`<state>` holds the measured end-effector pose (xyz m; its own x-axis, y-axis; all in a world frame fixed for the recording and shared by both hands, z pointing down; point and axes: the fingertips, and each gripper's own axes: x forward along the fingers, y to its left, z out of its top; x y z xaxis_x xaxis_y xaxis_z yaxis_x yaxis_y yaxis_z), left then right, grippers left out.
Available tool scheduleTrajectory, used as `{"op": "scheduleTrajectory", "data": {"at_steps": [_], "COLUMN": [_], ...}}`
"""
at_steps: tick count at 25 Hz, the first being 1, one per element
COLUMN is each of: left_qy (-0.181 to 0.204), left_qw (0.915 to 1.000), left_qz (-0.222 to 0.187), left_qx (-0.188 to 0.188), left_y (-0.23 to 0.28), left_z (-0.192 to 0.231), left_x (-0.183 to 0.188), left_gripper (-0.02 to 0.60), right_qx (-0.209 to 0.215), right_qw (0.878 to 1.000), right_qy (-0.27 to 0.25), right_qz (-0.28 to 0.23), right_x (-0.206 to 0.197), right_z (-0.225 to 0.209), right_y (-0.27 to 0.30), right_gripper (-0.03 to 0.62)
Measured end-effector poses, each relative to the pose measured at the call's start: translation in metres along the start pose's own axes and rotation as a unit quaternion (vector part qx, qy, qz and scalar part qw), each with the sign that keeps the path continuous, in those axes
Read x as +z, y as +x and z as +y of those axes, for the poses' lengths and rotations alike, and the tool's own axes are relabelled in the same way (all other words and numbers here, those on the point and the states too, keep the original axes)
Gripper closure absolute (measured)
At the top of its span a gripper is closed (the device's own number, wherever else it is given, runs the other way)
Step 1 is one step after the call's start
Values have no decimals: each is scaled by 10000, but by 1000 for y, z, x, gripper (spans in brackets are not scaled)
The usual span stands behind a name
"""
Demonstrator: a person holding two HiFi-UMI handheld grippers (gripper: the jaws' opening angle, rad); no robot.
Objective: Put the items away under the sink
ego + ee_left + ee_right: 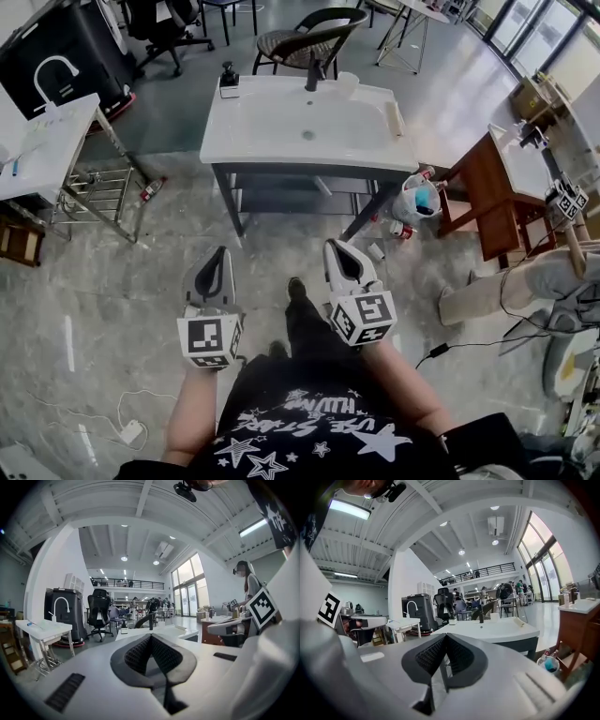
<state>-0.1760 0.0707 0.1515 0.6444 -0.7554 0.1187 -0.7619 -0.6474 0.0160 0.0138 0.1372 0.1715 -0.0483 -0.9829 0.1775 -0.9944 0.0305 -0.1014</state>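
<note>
White sink [281,122] ahead; plastic bag [419,200], bottles [403,229] beside leg.

Tongs: two, the left tongs [222,253] and the right tongs [336,247].

Marker cubes: three. The left cube [211,339] and the right cube [363,319] sit one per tongs. The third cube [568,201] is at the right edge.

Sinks: two, the centre sink [272,131] and the side sink [42,145].

Faucets: two, the black faucet [314,75] and the white faucet [54,70].

Chairs: two, the wicker chair [309,37] and the office chair [167,23].

Bag [417,199]: one.

Wooden counter [483,183]: one.

Charger [131,432] on the floor: one.

Bottles beside the bag: count cannot be determined.
</note>
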Motion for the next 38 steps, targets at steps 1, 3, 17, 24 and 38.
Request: {"op": "scheduleTrajectory", "data": {"at_steps": [1, 3, 17, 24, 38], "left_qy": [7, -22, -233, -286, -258], "left_qw": [10000, 9998, 9954, 9925, 9890], "left_qz": [28, 71, 217, 251, 127], "left_qx": [49, 163, 902, 1164, 1450], "left_y": [2, 8, 115, 168, 223], "left_z": [5, 17, 80, 88, 120], "left_x": [-1, -2, 14, 21, 33], "left_gripper": [573, 573, 573, 573, 572], "right_qx": [58, 183, 872, 1225, 1588], "right_qw": [10000, 9998, 9962, 9924, 9871], "right_qy": [16, 55, -8, 75, 207], "right_qz": [2, -15, 3, 17, 66], "right_x": [1, 4, 41, 53, 56], "right_z": [1, 5, -31, -60, -71], "right_y": [9, 27, 177, 236, 306], "right_gripper": [591, 591, 589, 589, 589]}}
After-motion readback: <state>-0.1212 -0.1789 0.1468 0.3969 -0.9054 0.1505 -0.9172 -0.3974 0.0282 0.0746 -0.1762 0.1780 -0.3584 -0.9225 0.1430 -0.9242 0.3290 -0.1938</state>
